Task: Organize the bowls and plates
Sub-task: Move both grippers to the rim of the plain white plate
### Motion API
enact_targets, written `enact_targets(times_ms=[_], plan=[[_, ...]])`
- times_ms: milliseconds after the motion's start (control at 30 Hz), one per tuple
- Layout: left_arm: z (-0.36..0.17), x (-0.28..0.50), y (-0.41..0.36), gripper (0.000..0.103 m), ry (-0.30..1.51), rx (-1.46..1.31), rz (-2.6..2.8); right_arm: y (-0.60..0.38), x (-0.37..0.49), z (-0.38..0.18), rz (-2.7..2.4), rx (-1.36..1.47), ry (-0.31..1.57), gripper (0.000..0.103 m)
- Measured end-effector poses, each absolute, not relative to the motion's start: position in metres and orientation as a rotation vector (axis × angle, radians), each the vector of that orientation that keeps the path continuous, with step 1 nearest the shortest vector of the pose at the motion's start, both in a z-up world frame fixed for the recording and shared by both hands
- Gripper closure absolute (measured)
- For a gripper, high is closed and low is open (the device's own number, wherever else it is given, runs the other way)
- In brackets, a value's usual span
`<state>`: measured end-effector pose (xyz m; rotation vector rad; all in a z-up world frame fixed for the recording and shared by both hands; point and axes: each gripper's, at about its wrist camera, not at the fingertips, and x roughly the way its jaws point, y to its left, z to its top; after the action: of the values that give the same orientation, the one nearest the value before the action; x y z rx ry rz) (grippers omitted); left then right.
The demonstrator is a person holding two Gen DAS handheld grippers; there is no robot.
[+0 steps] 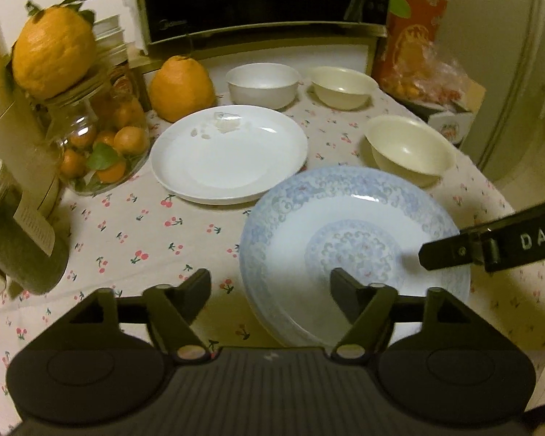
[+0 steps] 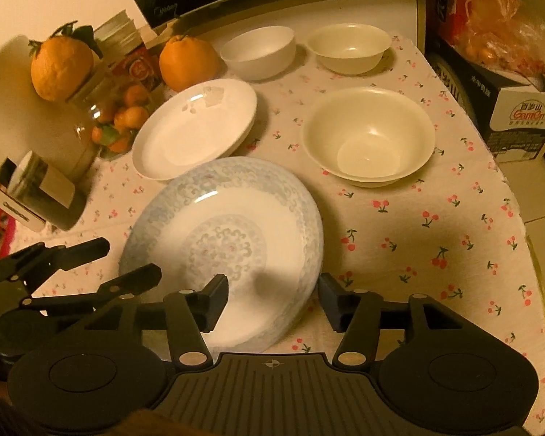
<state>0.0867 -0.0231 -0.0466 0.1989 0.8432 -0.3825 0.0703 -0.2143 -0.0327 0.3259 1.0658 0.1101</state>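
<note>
Nearest me on the tablecloth (image 2: 399, 225), the blue-patterned plate (image 2: 221, 239) sits released; my left gripper (image 1: 270, 290) and right gripper (image 2: 272, 298) both stand unclenched. Next, I judge, it needs regrasping by its rim and stacking with the white plate (image 2: 196, 127).

A: Your left wrist camera looks steeply down along the left tool (image 1: 270, 290), close over the counter (image 1: 145, 225), facing the microwave (image 1: 265, 0) at the back

B: And your right?

A: Same tilt, sitting further right over the blue-patterned plate (image 2: 232, 225). Both views share that plate, the white plate (image 2: 196, 127), the three bowls and the oranges, and each catches the other tool at its edge
</note>
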Motion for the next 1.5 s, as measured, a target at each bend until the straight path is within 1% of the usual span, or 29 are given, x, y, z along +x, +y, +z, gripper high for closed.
enact_targets(times_ms=[33, 100, 133, 200, 300, 367, 533, 667, 967, 1200, 1367, 1500], plan=[[-0.046, 0.088, -0.021, 0.022, 0.848, 0.18, -0.378, -0.215, 0.07, -0.031, 0.115, 0.335, 1.059, 0.041], [-0.045, 0.091, -0.017, 0.017, 0.86, 0.138, -0.369, -0.216, 0.07, -0.028, 0.124, 0.348, 1.038, 0.032], [-0.044, 0.093, -0.015, 0.014, 0.868, 0.119, -0.362, -0.216, 0.07, -0.025, 0.132, 0.35, 1.024, 0.031], [-0.043, 0.096, -0.01, 0.011, 0.88, 0.082, -0.349, -0.214, 0.071, -0.02, 0.148, 0.348, 1.0, 0.025], [-0.042, 0.098, -0.004, 0.007, 0.894, 0.049, -0.317, -0.211, 0.074, -0.012, 0.166, 0.344, 0.974, 0.02], [-0.04, 0.1, -0.001, 0.006, 0.897, 0.045, -0.296, -0.208, 0.076, -0.007, 0.172, 0.348, 0.965, 0.017], [-0.028, 0.107, 0.005, 0.003, 0.898, 0.044, -0.242, -0.203, 0.085, 0.006, 0.207, 0.347, 0.948, 0.016], [-0.017, 0.118, 0.011, 0.002, 0.895, 0.013, -0.201, -0.201, 0.098, 0.019, 0.213, 0.333, 0.911, 0.009], [-0.015, 0.15, 0.018, 0.0, 0.882, -0.102, -0.125, -0.208, 0.141, 0.017, 0.201, 0.443, 0.897, 0.008], [-0.037, 0.171, 0.024, 0.001, 0.821, -0.225, -0.102, -0.215, 0.179, -0.009, 0.196, 0.561, 0.909, 0.008], [-0.055, 0.186, 0.027, 0.004, 0.781, -0.259, -0.072, -0.216, 0.203, -0.028, 0.189, 0.611, 0.928, 0.008], [-0.062, 0.195, 0.03, 0.013, 0.774, -0.302, -0.079, -0.215, 0.218, -0.038, 0.184, 0.635, 0.922, 0.008]])
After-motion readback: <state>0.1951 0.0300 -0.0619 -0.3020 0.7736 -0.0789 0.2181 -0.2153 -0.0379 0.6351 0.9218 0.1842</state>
